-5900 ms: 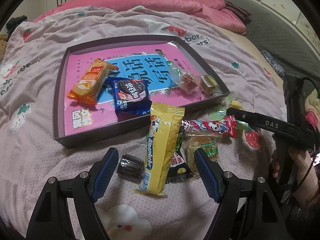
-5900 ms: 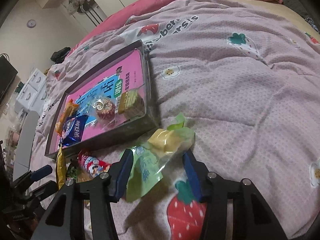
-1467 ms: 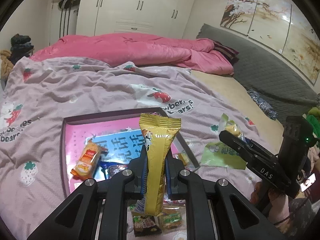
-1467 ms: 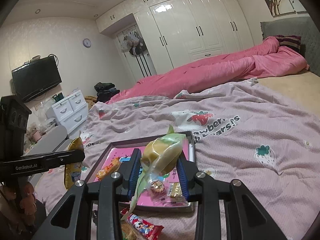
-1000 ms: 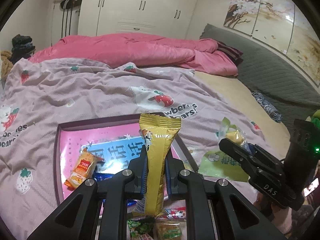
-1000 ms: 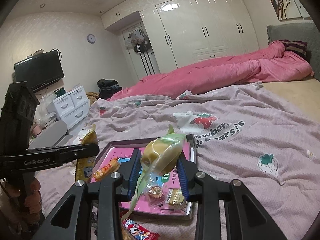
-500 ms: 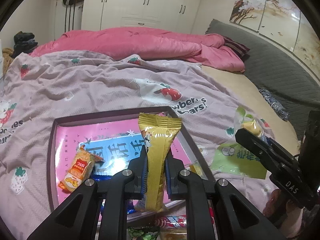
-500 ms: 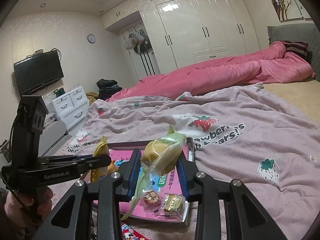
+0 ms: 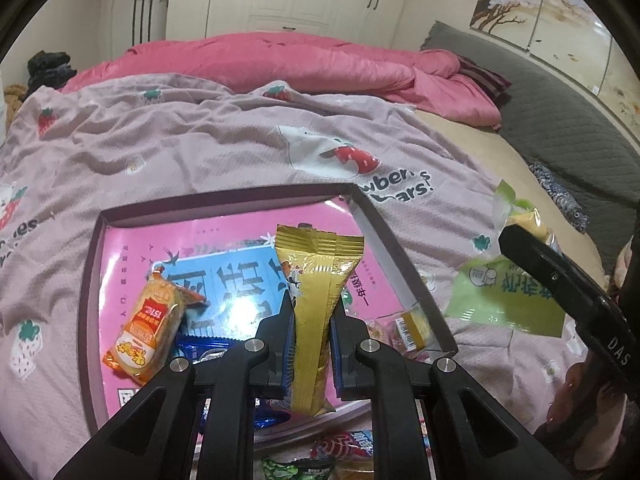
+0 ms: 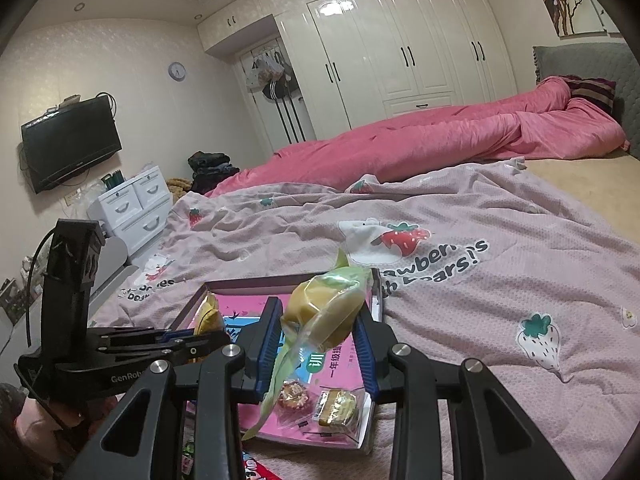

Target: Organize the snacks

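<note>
The left gripper (image 9: 312,316) is clamping a long gold foil snack packet (image 9: 318,300) mid-length above the shallow purple cardboard tray (image 9: 224,200); light, slippery. The right gripper (image 10: 316,344) is pinching a soft, crushable green-wrapped yellow cake (image 10: 326,310) over the tray.

A strawberry-print blanket (image 9: 200,148) covers the bed, bearing a shallow tray (image 9: 90,280) and pink duvet (image 9: 280,64).

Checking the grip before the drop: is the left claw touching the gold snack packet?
Touching. The left wrist view shows the left claw pads pressed against both sides of the gold snack packet, holding it upright.
</note>
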The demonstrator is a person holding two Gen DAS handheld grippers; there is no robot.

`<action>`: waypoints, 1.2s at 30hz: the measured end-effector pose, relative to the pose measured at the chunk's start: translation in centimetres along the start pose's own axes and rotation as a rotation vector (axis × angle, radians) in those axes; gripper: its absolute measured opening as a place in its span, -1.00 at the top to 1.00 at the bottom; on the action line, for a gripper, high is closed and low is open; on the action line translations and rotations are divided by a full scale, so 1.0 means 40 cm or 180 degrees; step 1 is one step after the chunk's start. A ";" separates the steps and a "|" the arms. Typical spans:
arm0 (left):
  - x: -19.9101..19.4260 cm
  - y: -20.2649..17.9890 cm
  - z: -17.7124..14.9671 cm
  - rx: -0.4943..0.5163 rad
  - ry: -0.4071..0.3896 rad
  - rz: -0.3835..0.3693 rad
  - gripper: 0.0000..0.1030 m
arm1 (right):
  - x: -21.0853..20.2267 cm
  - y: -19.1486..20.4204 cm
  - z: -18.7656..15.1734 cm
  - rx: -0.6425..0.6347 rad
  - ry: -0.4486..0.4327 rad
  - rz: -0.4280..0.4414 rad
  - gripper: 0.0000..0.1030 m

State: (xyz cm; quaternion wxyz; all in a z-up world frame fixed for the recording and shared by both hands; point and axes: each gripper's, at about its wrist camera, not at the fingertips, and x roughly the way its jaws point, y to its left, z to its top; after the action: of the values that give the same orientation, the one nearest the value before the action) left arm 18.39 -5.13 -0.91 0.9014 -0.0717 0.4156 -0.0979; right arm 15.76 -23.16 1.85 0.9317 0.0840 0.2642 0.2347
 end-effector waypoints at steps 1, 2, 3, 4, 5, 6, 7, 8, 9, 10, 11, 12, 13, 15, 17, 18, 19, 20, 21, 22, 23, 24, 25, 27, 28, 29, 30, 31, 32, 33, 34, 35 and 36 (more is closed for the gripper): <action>0.006 -0.001 -0.003 0.0007 0.0019 0.0011 0.71 | 0.003 -0.001 0.000 0.0003 0.0008 -0.0003 0.32; 0.010 -0.001 -0.004 0.0012 0.0042 0.0012 0.71 | 0.005 -0.003 0.000 0.0006 0.0017 -0.0006 0.32; 0.015 -0.001 -0.006 0.0010 0.0063 0.0001 0.71 | 0.007 -0.005 -0.001 0.0012 0.0026 -0.0004 0.32; 0.020 -0.003 -0.009 0.0013 0.0079 -0.0011 0.71 | 0.010 -0.007 -0.002 0.0023 0.0035 -0.0005 0.32; 0.024 -0.005 -0.011 0.0021 0.0098 -0.0023 0.71 | 0.012 -0.010 -0.002 0.0034 0.0042 -0.0004 0.32; 0.027 -0.007 -0.014 0.0027 0.0116 -0.0038 0.71 | 0.014 -0.011 -0.002 0.0042 0.0046 0.0001 0.32; 0.030 -0.010 -0.017 0.0036 0.0135 -0.0047 0.71 | 0.015 -0.013 -0.002 0.0047 0.0045 0.0001 0.32; 0.032 -0.012 -0.018 0.0036 0.0151 -0.0066 0.71 | 0.016 -0.013 -0.002 0.0041 0.0048 -0.0004 0.32; 0.034 -0.013 -0.020 0.0032 0.0169 -0.0099 0.72 | 0.018 -0.014 -0.002 0.0041 0.0057 -0.0002 0.32; 0.037 -0.015 -0.021 0.0032 0.0189 -0.0120 0.72 | 0.017 -0.015 -0.002 0.0048 0.0061 0.0001 0.32; 0.039 -0.016 -0.022 0.0036 0.0198 -0.0124 0.72 | 0.019 -0.017 -0.002 0.0052 0.0070 0.0002 0.32; 0.041 -0.017 -0.023 0.0040 0.0207 -0.0127 0.72 | 0.020 -0.017 -0.002 0.0054 0.0078 0.0002 0.32; 0.044 -0.016 -0.024 0.0035 0.0214 -0.0134 0.71 | 0.020 -0.018 -0.002 0.0053 0.0080 0.0001 0.32; 0.047 -0.015 -0.027 0.0023 0.0227 -0.0135 0.71 | 0.020 -0.017 -0.001 0.0050 0.0076 0.0001 0.32; 0.049 -0.013 -0.027 0.0022 0.0237 -0.0130 0.71 | 0.021 -0.016 0.000 0.0037 0.0069 0.0011 0.32; 0.051 -0.013 -0.027 0.0024 0.0241 -0.0124 0.71 | 0.023 -0.016 -0.001 0.0029 0.0074 0.0010 0.32; 0.053 -0.012 -0.027 0.0025 0.0247 -0.0120 0.71 | 0.026 -0.016 -0.001 0.0025 0.0086 0.0013 0.32; 0.056 -0.011 -0.027 0.0021 0.0251 -0.0116 0.71 | 0.029 -0.016 -0.003 0.0024 0.0102 0.0016 0.32; 0.058 -0.010 -0.028 0.0016 0.0253 -0.0111 0.71 | 0.033 -0.017 -0.005 0.0026 0.0128 0.0017 0.32; 0.061 -0.009 -0.029 0.0017 0.0262 -0.0104 0.71 | 0.035 -0.016 -0.007 0.0026 0.0150 0.0019 0.32; 0.064 -0.008 -0.031 0.0018 0.0275 -0.0093 0.71 | 0.039 -0.015 -0.009 0.0023 0.0174 0.0015 0.32; 0.066 -0.007 -0.033 0.0011 0.0284 -0.0087 0.71 | 0.043 -0.015 -0.011 0.0014 0.0198 0.0001 0.32; 0.068 -0.004 -0.034 -0.0003 0.0287 -0.0087 0.71 | 0.048 -0.014 -0.013 0.0003 0.0232 -0.0012 0.32; 0.069 -0.002 -0.036 -0.0008 0.0285 -0.0090 0.71 | 0.056 -0.012 -0.019 0.0006 0.0296 -0.0005 0.32; 0.069 -0.001 -0.036 -0.0008 0.0290 -0.0086 0.71 | 0.062 -0.012 -0.023 0.0002 0.0336 -0.0018 0.32; 0.069 -0.001 -0.036 -0.0010 0.0288 -0.0088 0.71 | 0.067 -0.011 -0.027 -0.0006 0.0372 -0.0023 0.32; 0.070 -0.001 -0.036 -0.0010 0.0289 -0.0087 0.71 | 0.072 -0.010 -0.030 -0.0010 0.0407 -0.0023 0.32; 0.072 0.000 -0.036 -0.0009 0.0295 -0.0087 0.71 | 0.077 -0.009 -0.034 -0.0014 0.0442 -0.0024 0.32; 0.074 0.000 -0.037 -0.0013 0.0299 -0.0080 0.71 | 0.081 -0.008 -0.038 -0.0020 0.0466 -0.0024 0.32; 0.075 0.002 -0.039 -0.0018 0.0302 -0.0083 0.71 | 0.086 -0.007 -0.041 -0.0027 0.0496 -0.0025 0.32; 0.075 0.003 -0.039 -0.0018 0.0307 -0.0085 0.71 | 0.089 -0.006 -0.044 -0.0028 0.0520 -0.0017 0.32; 0.075 0.004 -0.039 -0.0016 0.0308 -0.0078 0.71 | 0.091 -0.006 -0.048 -0.0028 0.0542 -0.0010 0.32; 0.075 0.004 -0.038 -0.0017 0.0305 -0.0074 0.71 | 0.093 -0.005 -0.051 -0.0030 0.0556 -0.0009 0.32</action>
State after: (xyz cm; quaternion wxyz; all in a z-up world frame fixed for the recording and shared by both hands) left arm 19.15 -5.77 -4.15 0.8791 -0.0742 0.4577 -0.1106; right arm 17.56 -21.50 -1.60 0.9058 0.0586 0.3435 0.2411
